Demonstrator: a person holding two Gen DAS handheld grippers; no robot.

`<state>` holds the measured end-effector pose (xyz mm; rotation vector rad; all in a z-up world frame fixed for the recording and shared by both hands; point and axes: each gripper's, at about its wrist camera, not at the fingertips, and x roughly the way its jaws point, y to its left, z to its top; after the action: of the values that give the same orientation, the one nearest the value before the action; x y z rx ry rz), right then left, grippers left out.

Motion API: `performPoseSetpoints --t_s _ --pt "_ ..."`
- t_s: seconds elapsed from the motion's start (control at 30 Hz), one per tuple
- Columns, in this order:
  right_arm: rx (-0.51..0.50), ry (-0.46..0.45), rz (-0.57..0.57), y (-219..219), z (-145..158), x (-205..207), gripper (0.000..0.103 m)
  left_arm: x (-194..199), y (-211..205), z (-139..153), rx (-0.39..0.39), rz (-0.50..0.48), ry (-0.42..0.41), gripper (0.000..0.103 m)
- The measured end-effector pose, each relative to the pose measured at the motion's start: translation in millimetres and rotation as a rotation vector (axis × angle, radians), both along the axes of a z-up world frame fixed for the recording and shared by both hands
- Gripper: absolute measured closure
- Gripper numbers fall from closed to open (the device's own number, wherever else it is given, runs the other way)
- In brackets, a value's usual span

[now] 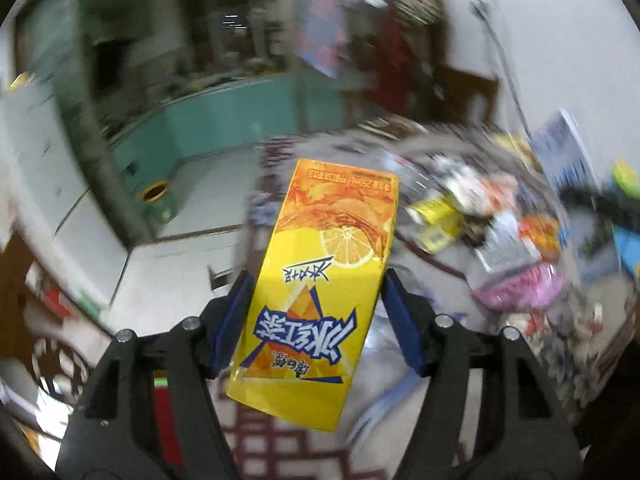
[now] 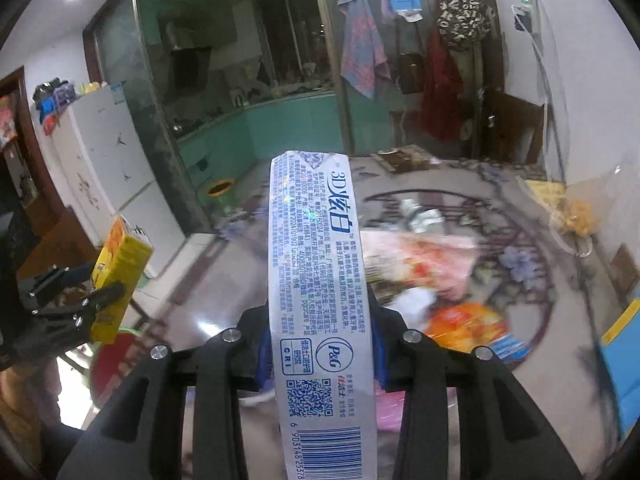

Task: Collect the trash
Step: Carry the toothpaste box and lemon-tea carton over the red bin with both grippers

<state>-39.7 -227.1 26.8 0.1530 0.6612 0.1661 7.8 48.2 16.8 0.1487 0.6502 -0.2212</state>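
Floral oilcloth covers the counter (image 2: 500, 208), strewn with wrappers (image 2: 460, 324) near both hands. Left gripper (image 1: 316, 312) is clamped on a yellow tea carton (image 1: 320, 280) held in the air; right gripper (image 2: 320, 344) pinches a flattened toothpaste tube (image 2: 316, 280). The carton sits askew between the pads and could slip out; the limp tube may droop or slide free. A yellow-rimmed bin (image 2: 219, 187) stands well away on the floor.

Left wrist view looks forward and down along its own fingers, close over the cluttered table (image 1: 404, 252), facing the green kitchen counter (image 1: 224, 120). Right wrist view faces the same counter (image 2: 280, 120) across the same table (image 2: 560, 312). It also catches the left gripper (image 2: 108, 292) at its left edge.
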Motion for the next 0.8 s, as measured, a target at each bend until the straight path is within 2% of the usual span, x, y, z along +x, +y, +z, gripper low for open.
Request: performPoseSetpoints --t_s 0.1,0.2,0.37,0.6,0.8 --pt "-0.022 -0.016 0.022 42 7 -7 0.066 -11 41 2 -0.054 0.1 -0.019 0.04" --pt "-0.062 -0.036 0.065 87 14 -9 0.066 -23 83 -6 -0.104 0.178 0.013 0.04" --pt "-0.078 -0.035 0.153 156 11 -9 0.066 -39 137 -26 -0.088 0.284 0.045 0.04" --pt "-0.076 0.025 0.255 233 -18 7 0.066 -52 205 -50 -0.133 0.426 0.101 0.04" --pt "-0.075 0.07 0.321 280 -44 19 0.066 -53 232 -58 -0.131 0.467 0.113 0.04"
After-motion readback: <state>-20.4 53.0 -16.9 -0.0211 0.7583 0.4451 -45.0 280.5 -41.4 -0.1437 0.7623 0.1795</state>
